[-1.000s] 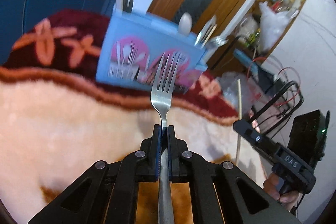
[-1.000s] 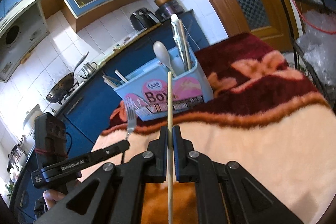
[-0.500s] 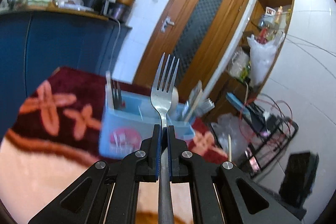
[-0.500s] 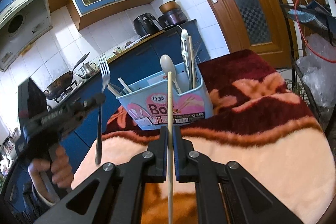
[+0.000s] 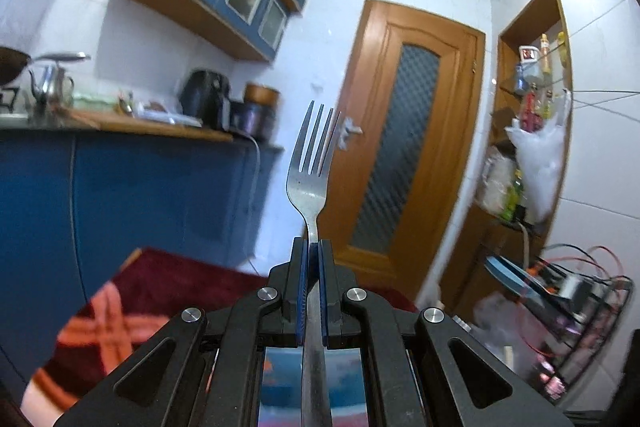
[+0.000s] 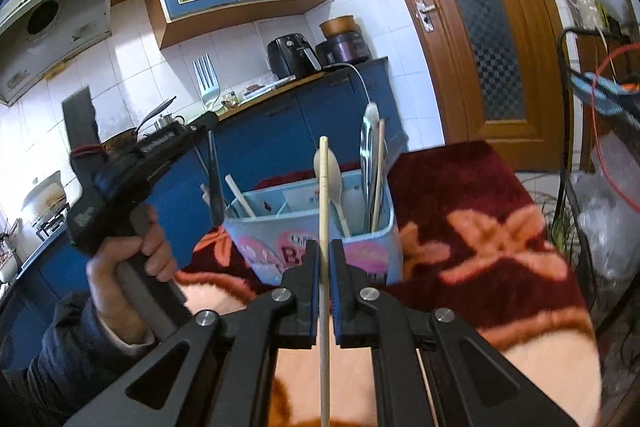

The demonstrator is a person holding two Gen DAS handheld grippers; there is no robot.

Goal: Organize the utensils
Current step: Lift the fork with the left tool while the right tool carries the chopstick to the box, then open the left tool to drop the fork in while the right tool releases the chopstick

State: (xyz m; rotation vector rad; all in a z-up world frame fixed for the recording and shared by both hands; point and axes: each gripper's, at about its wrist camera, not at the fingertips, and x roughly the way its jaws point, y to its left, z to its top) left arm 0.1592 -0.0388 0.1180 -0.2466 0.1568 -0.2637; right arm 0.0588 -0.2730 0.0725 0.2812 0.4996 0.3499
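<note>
My left gripper [image 5: 313,247] is shut on a metal fork [image 5: 310,163], held upright, tines up. In the right wrist view the left gripper [image 6: 208,125] is raised above the left end of the blue utensil box [image 6: 360,247], and the fork [image 6: 206,79] handle hangs down just over that end. My right gripper [image 6: 325,247] is shut on a wooden chopstick [image 6: 324,187], just in front of the box. The box holds a pale spoon [image 6: 334,179], metal utensils and chopsticks [image 6: 372,163] at the right, and sticks at the left.
The box stands on a table covered with a maroon and cream floral blanket [image 6: 472,211]. Blue kitchen cabinets [image 5: 120,195] and a counter with appliances are behind. A wooden door [image 5: 404,147] and a wire rack with cables [image 5: 580,307] are at the right.
My left gripper has lifted and tilted the fork upright, rising over the left end of the box; the box has dropped out of its view. My right gripper has moved closer to the box.
</note>
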